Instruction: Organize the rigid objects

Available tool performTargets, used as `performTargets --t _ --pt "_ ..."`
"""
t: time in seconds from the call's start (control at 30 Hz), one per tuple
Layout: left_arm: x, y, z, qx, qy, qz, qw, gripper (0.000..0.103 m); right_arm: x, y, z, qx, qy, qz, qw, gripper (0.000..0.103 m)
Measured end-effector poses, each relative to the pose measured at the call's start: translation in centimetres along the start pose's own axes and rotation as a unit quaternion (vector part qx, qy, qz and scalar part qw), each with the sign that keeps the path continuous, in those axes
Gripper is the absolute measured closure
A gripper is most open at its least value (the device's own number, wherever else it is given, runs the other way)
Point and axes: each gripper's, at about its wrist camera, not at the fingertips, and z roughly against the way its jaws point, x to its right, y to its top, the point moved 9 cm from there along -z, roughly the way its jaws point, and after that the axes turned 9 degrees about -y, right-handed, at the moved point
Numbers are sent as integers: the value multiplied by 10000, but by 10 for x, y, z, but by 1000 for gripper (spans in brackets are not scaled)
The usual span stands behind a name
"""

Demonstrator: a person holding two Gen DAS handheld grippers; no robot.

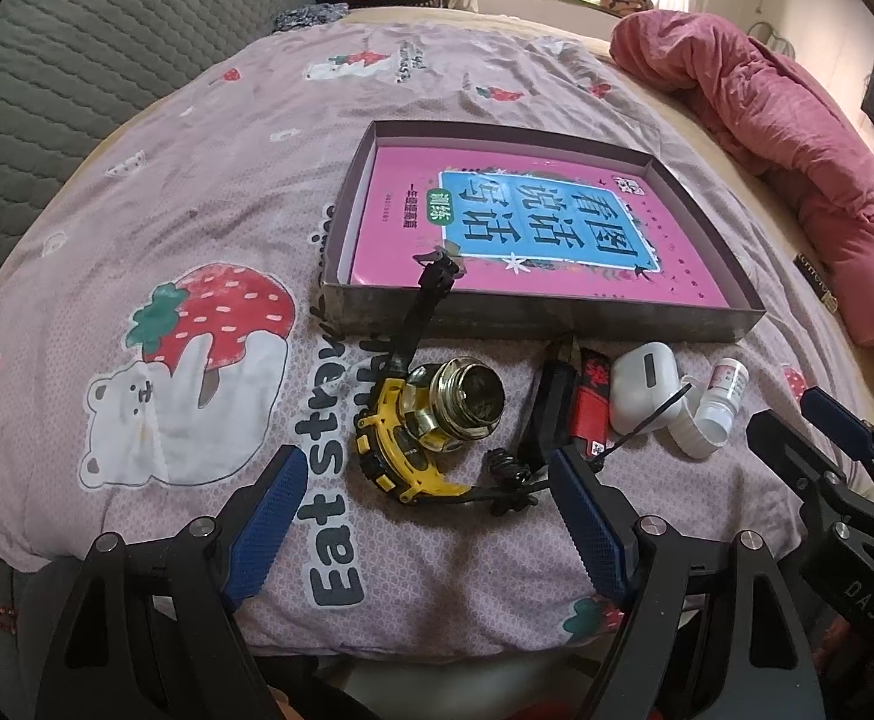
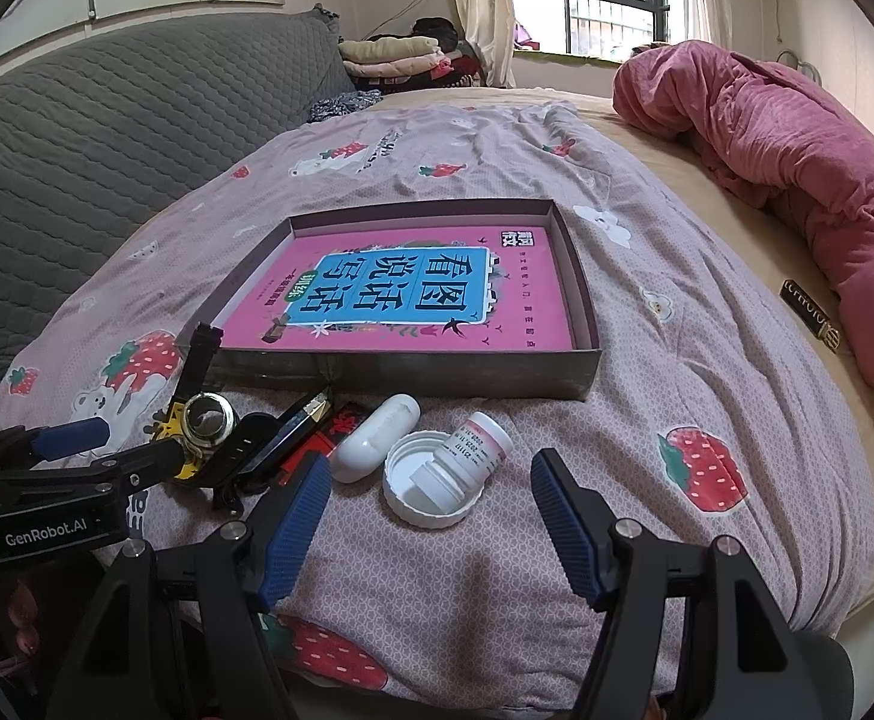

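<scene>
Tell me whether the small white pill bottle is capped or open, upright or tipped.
Open and tipped. The pill bottle lies on its side, its neck resting in its loose white cap, which sits inside-up on the quilt.

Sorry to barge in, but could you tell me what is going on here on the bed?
A person holds two grippers over a bedspread, both open and empty. The box holds only a pink book. In front of it lie a yellow watch, a small glass bottle, a white earbud case, a pill bottle resting on a white lid, and a few dark items. Nothing has been picked up yet.
</scene>
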Motion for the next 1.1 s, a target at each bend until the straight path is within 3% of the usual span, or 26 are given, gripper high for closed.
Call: performTargets --t 0.67,1.1 --pt "-2 0 -1 -16 -12 -27 10000 19 2 1 -1 8 3 -26 10000 35" --pt "-33 -2 -6 -49 125 210 9997 19 13 1 -7 -11 -44 -161 9999 35"
